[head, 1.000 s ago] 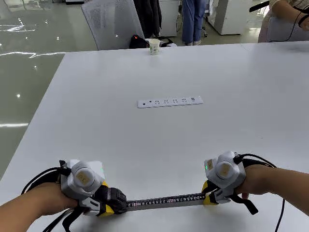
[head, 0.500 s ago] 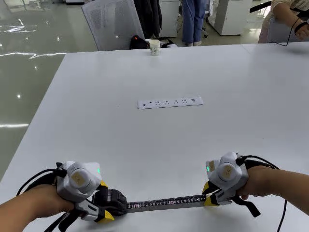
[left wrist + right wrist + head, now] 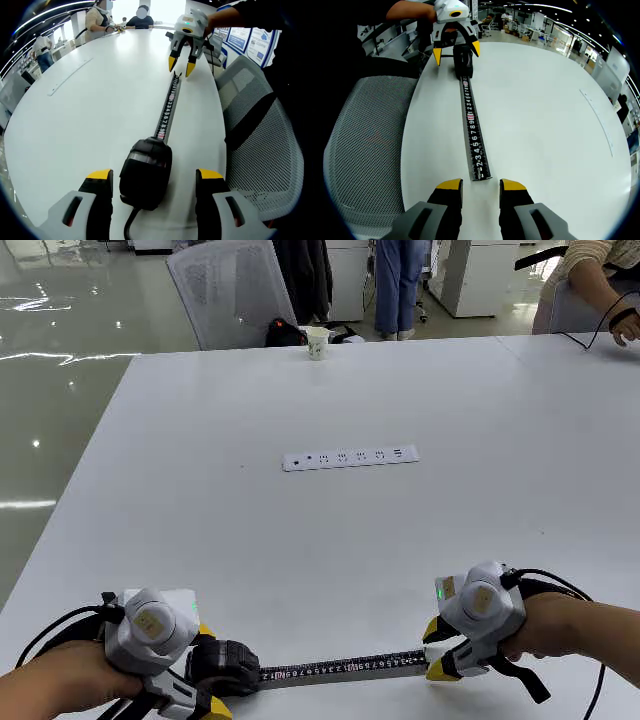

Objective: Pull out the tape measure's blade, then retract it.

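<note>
The white surface [image 3: 320, 540] lies open from its near edge to a power strip [image 3: 350, 455] at its middle. A paper cup [image 3: 318, 341] stands at the far edge. A tape blade [image 3: 340, 668] lies flat along the near edge.

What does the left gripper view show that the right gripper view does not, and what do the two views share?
Left gripper view: the black tape case close up, sitting between the left gripper's open jaws with a gap at each side. Right gripper view: the blade's hook end and lowest numbers, lying just ahead of the right gripper's open jaws, ungripped. Both: the blade drawn out flat on the white table, the other gripper at its far end, and a mesh chair.
</note>
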